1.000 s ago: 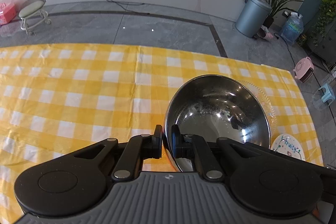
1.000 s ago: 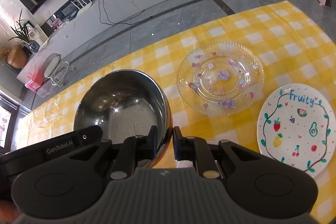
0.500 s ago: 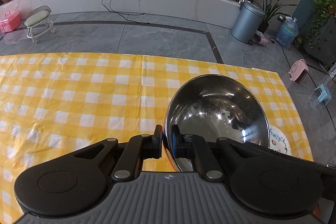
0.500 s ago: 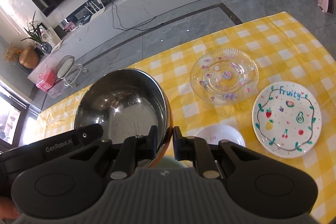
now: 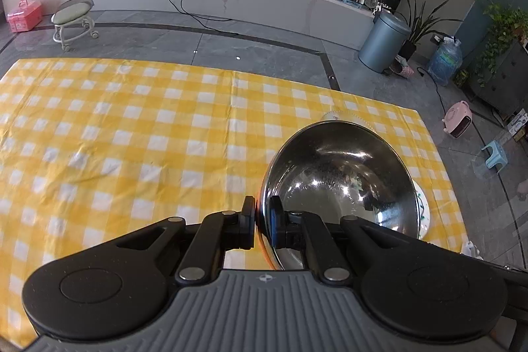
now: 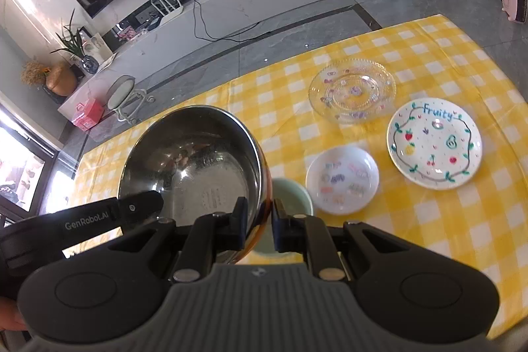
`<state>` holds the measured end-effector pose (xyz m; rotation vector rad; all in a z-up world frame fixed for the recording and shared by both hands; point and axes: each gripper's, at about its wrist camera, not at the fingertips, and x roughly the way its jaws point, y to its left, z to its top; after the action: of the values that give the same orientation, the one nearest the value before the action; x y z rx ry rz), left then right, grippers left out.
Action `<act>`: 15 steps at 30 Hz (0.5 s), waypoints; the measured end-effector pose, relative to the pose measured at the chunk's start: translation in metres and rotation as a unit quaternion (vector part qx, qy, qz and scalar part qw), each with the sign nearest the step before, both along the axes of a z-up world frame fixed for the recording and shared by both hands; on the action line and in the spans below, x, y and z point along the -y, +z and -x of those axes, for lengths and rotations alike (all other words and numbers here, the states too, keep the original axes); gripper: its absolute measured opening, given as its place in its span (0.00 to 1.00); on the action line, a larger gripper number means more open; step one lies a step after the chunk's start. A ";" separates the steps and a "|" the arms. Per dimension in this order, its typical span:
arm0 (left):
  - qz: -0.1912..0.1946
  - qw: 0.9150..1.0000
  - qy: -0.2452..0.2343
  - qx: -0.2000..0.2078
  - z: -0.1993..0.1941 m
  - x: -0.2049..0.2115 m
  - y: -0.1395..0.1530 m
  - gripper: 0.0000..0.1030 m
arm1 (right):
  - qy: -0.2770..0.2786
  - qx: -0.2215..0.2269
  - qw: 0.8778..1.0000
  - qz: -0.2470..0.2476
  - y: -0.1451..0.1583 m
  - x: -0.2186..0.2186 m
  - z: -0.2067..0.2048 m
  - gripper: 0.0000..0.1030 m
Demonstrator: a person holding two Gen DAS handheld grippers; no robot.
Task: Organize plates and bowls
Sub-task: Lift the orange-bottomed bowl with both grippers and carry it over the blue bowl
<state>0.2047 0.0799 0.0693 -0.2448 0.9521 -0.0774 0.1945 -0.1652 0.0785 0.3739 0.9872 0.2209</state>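
Bowl [image 5: 340,180] rim is pinched by both your left gripper [image 5: 262,223] and right gripper [image 6: 259,221], above the yellow checked cloth [image 5: 132,127]; grey floor [image 5: 231,48] lies ahead.

Bright daylight fills both my wrist views, pouring in from a blown-out window [image 6: 23,167] at the left edge. Highlights and warped reflections glare inside the steel bowl [image 5: 340,183]. Fisheye distortion bends the bench cloth [image 5: 132,137] and the floor at the edges; the nearest cloth looks slightly soft.
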 end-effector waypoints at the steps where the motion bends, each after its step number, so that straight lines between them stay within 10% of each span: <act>1: 0.000 1.000 0.002 0.001 0.006 0.000 0.001 0.08 | 0.000 0.001 1.000 -0.001 0.001 0.000 0.007 0.13; 15: 0.028 0.998 0.047 0.009 0.082 -0.019 -0.010 0.09 | 0.004 -0.020 0.998 -0.052 -0.013 0.003 0.092 0.13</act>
<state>0.1231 0.0991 0.0595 -0.3392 0.9194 -0.0189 0.1027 -0.1685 0.0653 0.4701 1.0194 0.2742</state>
